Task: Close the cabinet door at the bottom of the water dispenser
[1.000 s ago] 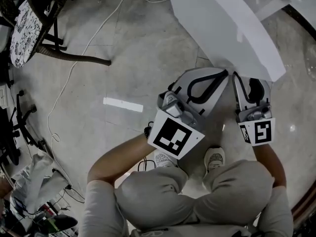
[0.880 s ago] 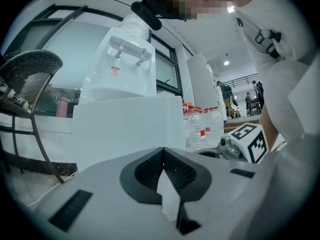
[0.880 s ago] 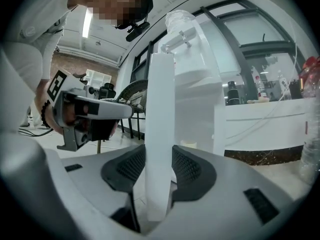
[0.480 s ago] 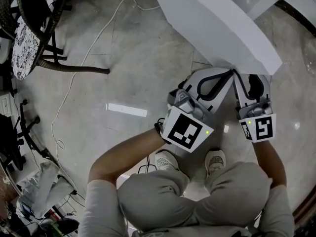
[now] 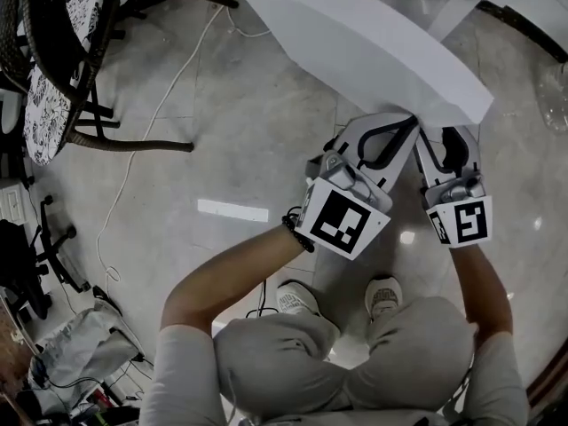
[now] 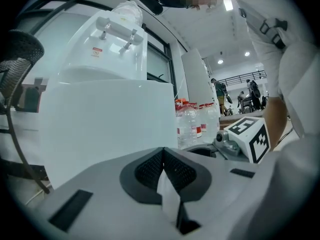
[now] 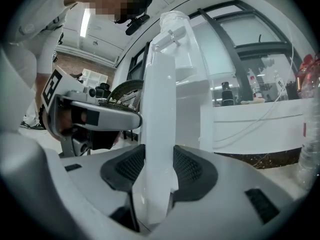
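Cabinet door (image 5: 373, 51): ajar, standing edge-on between pads of right gripper (image 7: 159, 151), clamped there. Left gripper (image 6: 163, 151): jaws pressed together, nothing held, just beside right one, door face directly ahead of tips. Both forearms stretched forward, grippers level, side by side.

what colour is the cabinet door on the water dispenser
Plain white; it shows best in the left gripper view, where the cabinet door fills the middle.
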Demonstrator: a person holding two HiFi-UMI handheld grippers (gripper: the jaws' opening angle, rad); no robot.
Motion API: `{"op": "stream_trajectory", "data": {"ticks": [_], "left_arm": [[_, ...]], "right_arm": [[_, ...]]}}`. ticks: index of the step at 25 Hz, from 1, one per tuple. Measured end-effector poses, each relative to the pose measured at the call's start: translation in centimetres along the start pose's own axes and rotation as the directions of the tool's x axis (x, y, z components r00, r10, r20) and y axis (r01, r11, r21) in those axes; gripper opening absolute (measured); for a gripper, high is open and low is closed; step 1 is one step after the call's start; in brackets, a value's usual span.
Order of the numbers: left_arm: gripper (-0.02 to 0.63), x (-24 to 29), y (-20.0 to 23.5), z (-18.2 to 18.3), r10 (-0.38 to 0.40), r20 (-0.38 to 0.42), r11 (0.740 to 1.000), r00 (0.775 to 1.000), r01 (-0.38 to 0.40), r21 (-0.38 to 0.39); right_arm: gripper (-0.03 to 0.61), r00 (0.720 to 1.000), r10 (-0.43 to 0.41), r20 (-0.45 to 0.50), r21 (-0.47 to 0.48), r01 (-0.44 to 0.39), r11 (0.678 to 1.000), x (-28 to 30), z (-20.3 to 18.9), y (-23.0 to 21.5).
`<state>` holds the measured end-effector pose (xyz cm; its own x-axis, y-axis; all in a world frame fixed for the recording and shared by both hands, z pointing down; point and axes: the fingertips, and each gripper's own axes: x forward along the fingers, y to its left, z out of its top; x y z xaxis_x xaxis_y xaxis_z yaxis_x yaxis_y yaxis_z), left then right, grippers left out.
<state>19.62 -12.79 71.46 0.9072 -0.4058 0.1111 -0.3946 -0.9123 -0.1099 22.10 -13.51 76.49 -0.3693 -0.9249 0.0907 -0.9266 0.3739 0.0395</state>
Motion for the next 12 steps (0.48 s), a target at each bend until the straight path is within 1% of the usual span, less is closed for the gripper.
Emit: {"op": "stream_trajectory", "data": {"ticks": [10, 12], "left_arm": [[0.008, 2.6, 0.4, 0.1, 0.014, 0.001, 1.000, 1.000, -0.014, 0.009], [0.008, 2.6, 0.5, 0.3, 0.014, 0.003, 1.000, 1.000, -0.014, 0.021]], "right_arm": [[0.193, 1.000, -0.023, 0.020, -0.011, 0.023, 1.000, 1.0, 0.1, -2.5], [0.193, 0.999, -0.024, 0.024, -0.019, 0.025, 1.000, 1.1, 0.1, -2.8]]}}
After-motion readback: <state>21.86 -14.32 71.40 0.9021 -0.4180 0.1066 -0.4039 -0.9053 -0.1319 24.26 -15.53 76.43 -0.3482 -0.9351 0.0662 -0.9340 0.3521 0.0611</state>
